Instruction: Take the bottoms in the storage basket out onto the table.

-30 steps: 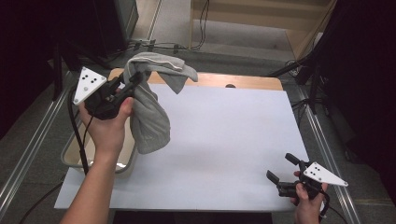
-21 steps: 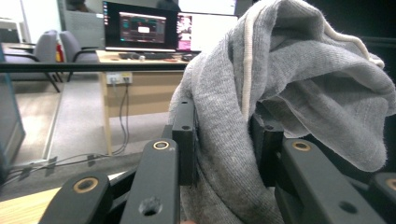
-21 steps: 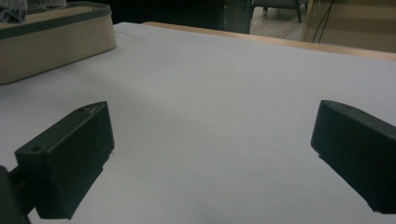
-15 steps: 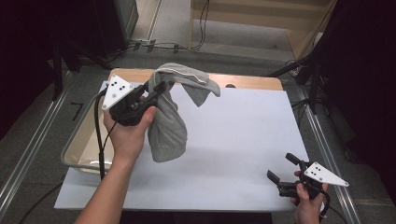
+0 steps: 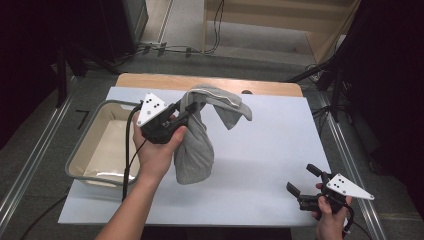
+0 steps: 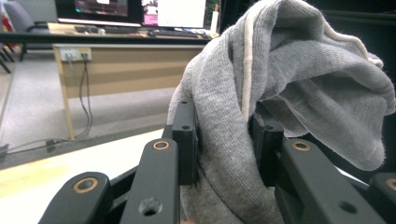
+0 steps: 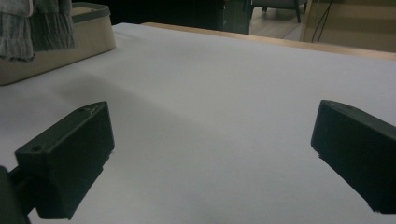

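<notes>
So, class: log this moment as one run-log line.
left gripper: shut on towel, above table | right gripper: open, idle | bin: left

White counter (image 5: 260,165) open from centre to 3 o'clock; beige rectangular plastic tub (image 5: 85,167) blocks 9 o'clock edge.

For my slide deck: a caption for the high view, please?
Left gripper lifts a grey towel above the table.

Lab or office workspace, monitors (image 6: 140,11) on a desk (image 6: 121,60), floor cables (image 5: 165,47), white-covered table (image 5: 270,150)
</notes>
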Action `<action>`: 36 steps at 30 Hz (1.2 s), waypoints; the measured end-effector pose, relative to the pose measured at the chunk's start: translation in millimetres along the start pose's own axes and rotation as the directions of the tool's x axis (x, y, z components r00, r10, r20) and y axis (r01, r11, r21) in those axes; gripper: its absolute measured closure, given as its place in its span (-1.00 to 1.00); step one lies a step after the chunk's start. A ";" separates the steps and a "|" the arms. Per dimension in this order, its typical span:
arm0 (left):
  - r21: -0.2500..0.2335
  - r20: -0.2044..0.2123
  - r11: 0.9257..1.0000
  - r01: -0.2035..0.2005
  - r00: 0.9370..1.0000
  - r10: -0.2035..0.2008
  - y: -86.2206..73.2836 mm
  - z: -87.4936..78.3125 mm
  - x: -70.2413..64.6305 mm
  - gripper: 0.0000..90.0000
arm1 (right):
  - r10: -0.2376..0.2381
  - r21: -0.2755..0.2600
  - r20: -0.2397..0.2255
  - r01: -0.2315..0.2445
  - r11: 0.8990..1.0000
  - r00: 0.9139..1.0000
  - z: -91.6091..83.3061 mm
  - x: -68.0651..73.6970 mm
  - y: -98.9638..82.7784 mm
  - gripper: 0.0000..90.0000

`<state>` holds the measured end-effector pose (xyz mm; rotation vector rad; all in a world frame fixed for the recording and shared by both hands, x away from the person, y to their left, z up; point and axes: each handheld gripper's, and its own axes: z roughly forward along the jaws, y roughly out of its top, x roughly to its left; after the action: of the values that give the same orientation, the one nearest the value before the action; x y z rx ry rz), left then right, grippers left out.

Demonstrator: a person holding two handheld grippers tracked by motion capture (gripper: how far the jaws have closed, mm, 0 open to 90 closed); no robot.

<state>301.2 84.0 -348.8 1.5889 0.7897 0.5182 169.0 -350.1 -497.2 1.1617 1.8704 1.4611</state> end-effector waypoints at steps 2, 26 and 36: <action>0.011 0.010 1.000 0.007 1.000 -0.007 -5.3 4.2 -2.7 0.53 | -0.001 0.001 0.000 0.001 1.000 1.000 0.0 0.2 0.0 -1.00; 0.243 0.111 0.969 0.055 0.990 -0.084 -71.5 77.8 -30.7 0.50 | 0.000 -0.002 0.004 0.000 1.000 1.000 -1.1 -1.9 -0.1 -1.00; 0.356 0.124 0.929 0.105 0.979 -0.159 -91.3 103.1 -26.9 0.25 | 0.009 -0.005 0.002 -0.009 1.000 1.000 -1.6 -3.1 -0.3 -1.00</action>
<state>339.2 -1.4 -453.4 1.8591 0.9008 0.1599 169.3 -353.5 -497.3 1.1697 1.8616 1.4679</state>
